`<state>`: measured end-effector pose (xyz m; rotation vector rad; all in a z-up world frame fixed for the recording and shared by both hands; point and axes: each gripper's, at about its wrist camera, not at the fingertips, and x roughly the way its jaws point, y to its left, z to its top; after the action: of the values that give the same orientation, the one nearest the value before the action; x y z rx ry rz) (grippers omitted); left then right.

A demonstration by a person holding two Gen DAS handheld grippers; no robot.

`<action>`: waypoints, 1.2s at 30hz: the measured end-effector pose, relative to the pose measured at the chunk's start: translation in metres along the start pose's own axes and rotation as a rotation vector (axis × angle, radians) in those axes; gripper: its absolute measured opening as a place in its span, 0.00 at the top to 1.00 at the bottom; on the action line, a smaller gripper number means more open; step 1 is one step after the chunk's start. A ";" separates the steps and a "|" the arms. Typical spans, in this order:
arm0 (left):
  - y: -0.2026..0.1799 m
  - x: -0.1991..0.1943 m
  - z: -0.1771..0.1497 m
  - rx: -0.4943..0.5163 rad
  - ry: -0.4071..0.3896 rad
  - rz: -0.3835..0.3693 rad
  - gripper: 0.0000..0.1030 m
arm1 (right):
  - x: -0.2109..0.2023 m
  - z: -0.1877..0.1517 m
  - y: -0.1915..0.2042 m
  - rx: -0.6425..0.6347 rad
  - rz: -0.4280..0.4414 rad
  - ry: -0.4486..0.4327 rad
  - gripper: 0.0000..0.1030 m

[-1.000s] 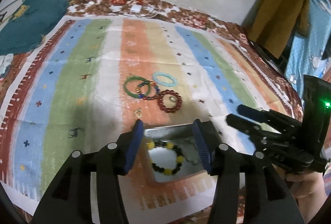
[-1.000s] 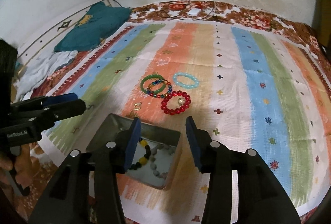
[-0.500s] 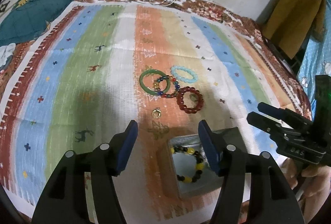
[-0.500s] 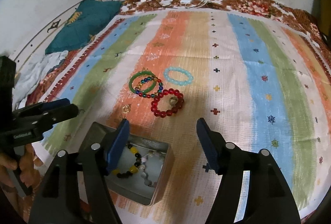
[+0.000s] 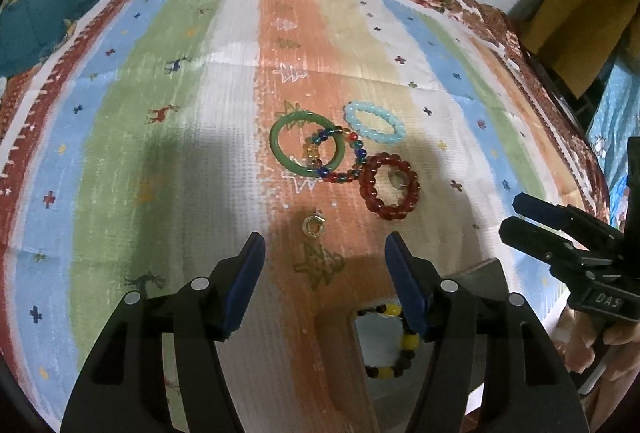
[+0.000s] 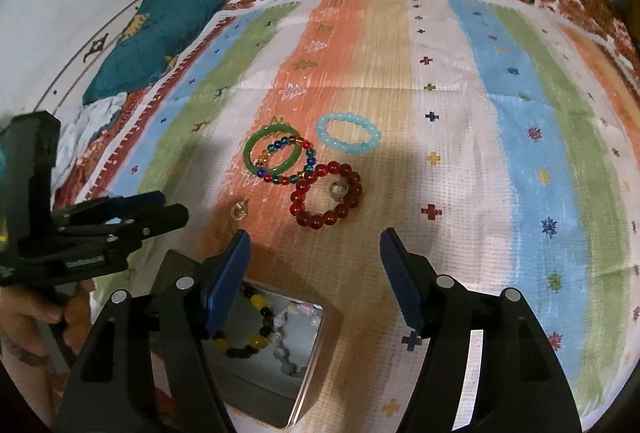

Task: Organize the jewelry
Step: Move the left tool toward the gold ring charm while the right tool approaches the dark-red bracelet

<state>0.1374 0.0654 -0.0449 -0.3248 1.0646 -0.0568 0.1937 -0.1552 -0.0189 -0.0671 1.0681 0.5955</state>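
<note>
On the striped mat (image 5: 224,137) five loose pieces wait: a green bangle (image 5: 307,143), multicoloured bead bracelet (image 5: 347,157), pale blue bracelet (image 5: 374,122), red bead bracelet (image 5: 389,191) and small gold ring (image 5: 314,225). Both claws stand apart and empty, the left gripper (image 5: 324,269) just short of the ring, the right gripper (image 6: 314,267) facing the red beads. Probably the ring goes next: straddle it squarely, press into the mat, close gently, then carry it to the metal tin (image 6: 316,361), which already holds a black-and-yellow bracelet (image 6: 244,337).
</note>
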 end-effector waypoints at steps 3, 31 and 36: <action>0.002 0.006 0.002 -0.007 0.018 -0.005 0.39 | 0.006 0.005 0.000 -0.008 -0.010 0.009 0.35; 0.004 0.051 0.022 -0.015 0.136 -0.029 0.41 | 0.071 0.022 -0.014 0.025 -0.009 0.152 0.35; 0.003 0.060 0.021 0.001 0.170 -0.012 0.44 | 0.083 0.025 -0.015 0.024 -0.019 0.174 0.35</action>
<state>0.1846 0.0616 -0.0873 -0.3303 1.2312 -0.0974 0.2493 -0.1240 -0.0799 -0.1092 1.2422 0.5672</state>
